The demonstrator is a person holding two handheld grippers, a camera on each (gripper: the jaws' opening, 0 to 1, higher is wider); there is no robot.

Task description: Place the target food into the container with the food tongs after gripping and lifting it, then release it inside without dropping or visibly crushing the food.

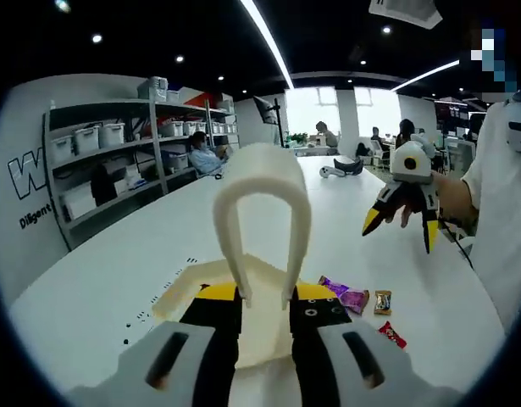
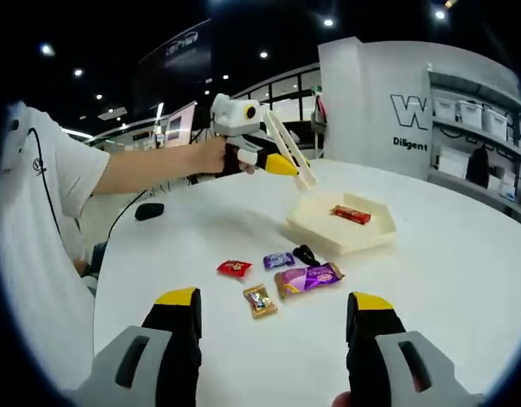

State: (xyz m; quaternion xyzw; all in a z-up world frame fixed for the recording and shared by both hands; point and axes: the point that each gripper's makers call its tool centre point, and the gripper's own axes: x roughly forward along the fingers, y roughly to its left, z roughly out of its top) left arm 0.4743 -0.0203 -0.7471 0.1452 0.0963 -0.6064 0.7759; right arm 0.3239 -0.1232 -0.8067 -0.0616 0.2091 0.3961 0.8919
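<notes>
Left gripper (image 1: pixel 267 309): my jaws clamp the cream food tongs (image 1: pixel 262 222) by their two legs; the loop end rises toward the camera.
Left gripper, from the right gripper view (image 2: pixel 277 161): held above the table, tongs (image 2: pixel 290 157) slanting down, tips just over the tray's far-left corner.
My left hand (image 2: pixel 211 155): wrapped round the gripper body, forearm level, reaching in from the left.
Tray (image 2: pixel 340 231): cream, shallow, square, on the white table (image 2: pixel 463 280), right of the snack cluster.
Red bar (image 2: pixel 351 214): flat in the tray, near its far side, just right of the tong tips; wrapper looks uncrushed. Contact with the tongs: none that I can see.
Loose snacks on the table, left to right: red packet (image 2: pixel 234 268), small tan packet (image 2: pixel 259 300), small purple packet (image 2: pixel 279 259), dark piece (image 2: pixel 307 254), large purple packet (image 2: pixel 309 278); all close together, near the tray's near-left corner.
Right gripper (image 2: pixel 277 326): jaws wide, holding nothing, above the table on the near side of the snacks.
Right gripper, from the left gripper view (image 1: pixel 401 212): raised above the table, yellow-tipped jaws spread, pointing down.
</notes>
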